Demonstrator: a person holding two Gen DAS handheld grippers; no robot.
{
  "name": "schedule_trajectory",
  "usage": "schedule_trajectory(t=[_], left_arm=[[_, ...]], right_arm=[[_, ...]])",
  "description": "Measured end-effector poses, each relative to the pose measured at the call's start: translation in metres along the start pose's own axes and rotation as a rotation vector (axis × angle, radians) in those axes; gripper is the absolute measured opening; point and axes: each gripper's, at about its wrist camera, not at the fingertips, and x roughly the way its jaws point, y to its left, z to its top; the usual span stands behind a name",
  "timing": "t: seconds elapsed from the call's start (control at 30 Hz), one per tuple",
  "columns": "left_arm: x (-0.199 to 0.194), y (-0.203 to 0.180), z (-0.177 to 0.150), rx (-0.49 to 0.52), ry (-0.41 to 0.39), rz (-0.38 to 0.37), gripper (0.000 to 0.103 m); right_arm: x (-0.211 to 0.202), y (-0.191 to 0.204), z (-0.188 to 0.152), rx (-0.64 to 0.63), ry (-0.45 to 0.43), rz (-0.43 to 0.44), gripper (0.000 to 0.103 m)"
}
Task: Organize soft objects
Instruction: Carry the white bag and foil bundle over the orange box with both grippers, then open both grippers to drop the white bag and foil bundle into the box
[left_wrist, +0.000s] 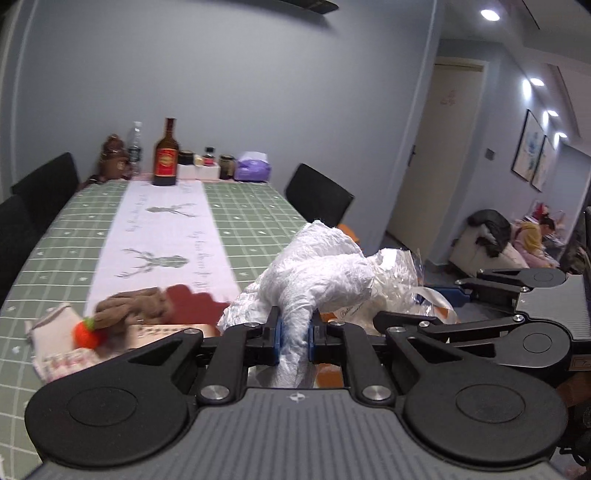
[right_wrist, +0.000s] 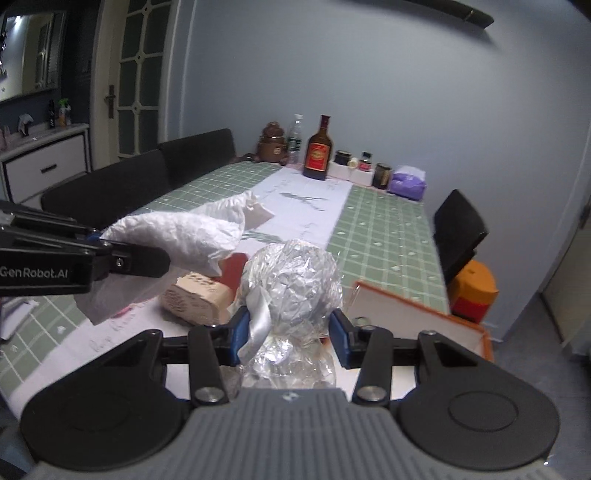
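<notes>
I judge I am mid-carry: my left gripper (left_wrist: 294, 338) pinches the white bag (left_wrist: 317, 273), my right gripper (right_wrist: 289, 334) clamps the crinkly clear bag (right_wrist: 291, 280), both above the table (right_wrist: 384, 236), needing a drop spot toward twelve o'clock.

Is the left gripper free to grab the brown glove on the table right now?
Probably not: the left gripper is shut on a white plastic bag, so the brown glove must wait.

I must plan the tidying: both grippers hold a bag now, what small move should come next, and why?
Probably carry both toward the orange-rimmed box: the left gripper pinches the white bag, and the right gripper clamps the clear crinkled bag.
</notes>
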Motion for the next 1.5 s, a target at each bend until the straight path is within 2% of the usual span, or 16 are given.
schedule_trajectory(t=[0.13,0.27,0.4,0.5,0.6,0.9,1.07,1.33,1.5], left_arm=[[0.029,-0.022,0.014,-0.006,0.043,-0.041,0.014],[0.062,-0.044,0.026,-0.022,0.114,-0.09,0.014],[0.103,-0.071,0.032,-0.016,0.217,-0.119,0.014],[0.138,-0.084,0.029,-0.012,0.287,-0.061,0.014],[0.172,-0.084,0.022,-0.068,0.386,-0.037,0.014],[0.227,-0.083,0.011,-0.162,0.514,0.086,0.014],[0.239,-0.086,0.008,-0.146,0.541,0.127,0.015],[0.249,-0.092,0.011,-0.112,0.581,0.185,0.019],[0.246,-0.093,0.011,-0.112,0.58,0.176,0.033]], right_arm=[[0.001,-0.031,0.001,-0.025,0.031,-0.074,0.045],[0.017,-0.064,-0.007,-0.054,0.104,-0.139,0.045],[0.037,-0.097,-0.021,-0.028,0.173,-0.149,0.045],[0.054,-0.113,-0.032,-0.012,0.21,-0.142,0.046],[0.073,-0.119,-0.041,-0.017,0.237,-0.139,0.046],[0.122,-0.131,-0.063,-0.03,0.35,-0.096,0.046],[0.136,-0.136,-0.073,-0.024,0.384,-0.05,0.046],[0.148,-0.137,-0.073,-0.03,0.426,-0.03,0.051],[0.15,-0.136,-0.07,-0.027,0.439,-0.024,0.055]])
